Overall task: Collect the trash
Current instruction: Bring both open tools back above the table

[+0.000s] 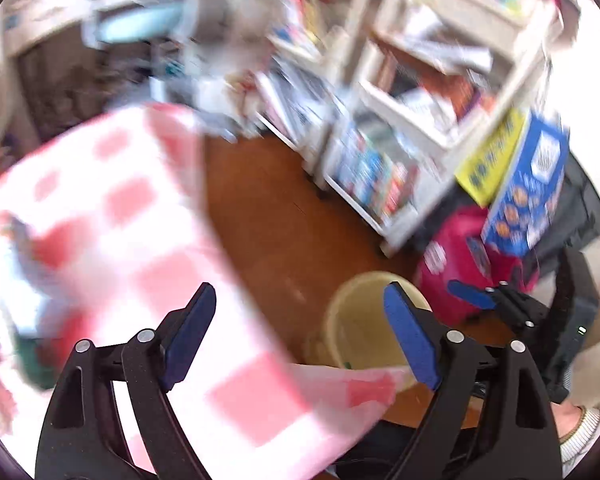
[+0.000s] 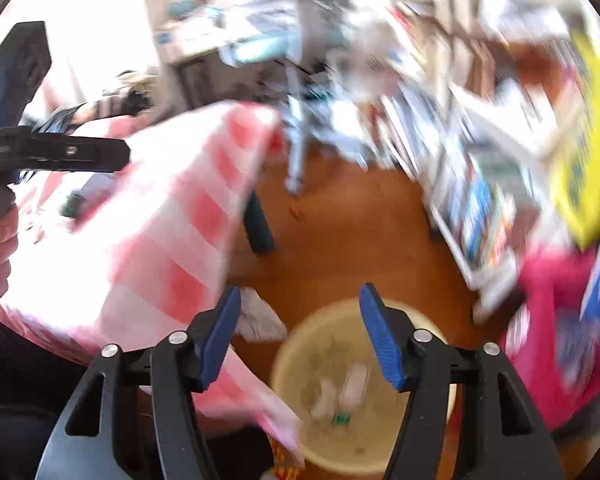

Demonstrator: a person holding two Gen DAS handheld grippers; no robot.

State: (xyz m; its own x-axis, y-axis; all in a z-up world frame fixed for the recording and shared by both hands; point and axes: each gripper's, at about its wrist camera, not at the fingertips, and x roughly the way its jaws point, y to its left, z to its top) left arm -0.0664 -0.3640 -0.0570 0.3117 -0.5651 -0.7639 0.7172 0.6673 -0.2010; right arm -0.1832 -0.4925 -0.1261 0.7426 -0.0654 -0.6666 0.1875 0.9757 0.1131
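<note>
Both pictures are smeared with blur, so small detail is lost. The left gripper (image 1: 300, 300) hangs with its blue pads spread wide and nothing between them; below it lies the corner of a pink-and-white checked cloth (image 1: 132, 216) that covers a table on the left side. The right gripper (image 2: 298, 300) is likewise released, its jaws apart and empty, and it sits right above a cream bin (image 2: 284, 376) standing on the brown wooden floor (image 2: 340, 232).

Inside the bin lies the trash (image 2: 354, 390): a couple of pale scraps and a small green bit at the bottom, too blurred to name. In the left wrist view the same bin (image 1: 352, 328) shows just past the cloth's hanging edge, with the right gripper (image 1: 476, 294) poking in from the right side, near the bin's far rim.

A white crumpled thing (image 2: 260, 316) lies on the floor close beside the bin, at the foot of the cloth. Right of the bin stands a bright pink bag (image 1: 456, 252) with a blue box (image 1: 528, 192) leaning over it. Behind them white shelves (image 1: 440, 92) are crammed with books and papers. On the cloth, far left, some small items sit, unclear what
</note>
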